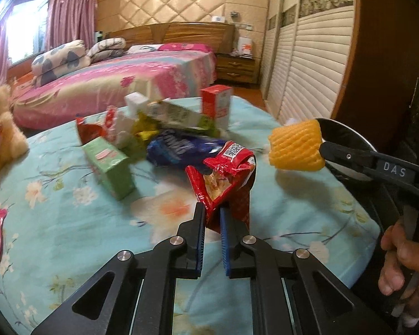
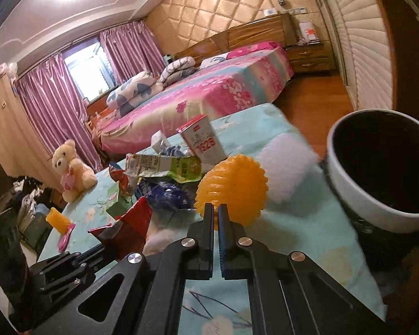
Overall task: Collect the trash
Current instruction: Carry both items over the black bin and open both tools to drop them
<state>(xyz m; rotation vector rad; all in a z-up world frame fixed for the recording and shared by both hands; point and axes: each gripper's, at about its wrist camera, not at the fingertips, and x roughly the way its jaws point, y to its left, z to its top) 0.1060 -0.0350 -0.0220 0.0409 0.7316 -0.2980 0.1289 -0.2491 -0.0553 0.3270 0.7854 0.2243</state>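
Left gripper pinches the red wrapper and right gripper pinches the yellow net, both likely bound for the bin beyond its fingers.

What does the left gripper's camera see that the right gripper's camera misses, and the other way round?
Only the left wrist view shows a hand gripping the right gripper's handle. Only the right wrist view shows the inside of the white-rimmed bin and the white foam sleeve. Both show the red snack wrapper shut in the left gripper, the yellow foam net and the teddy bear.
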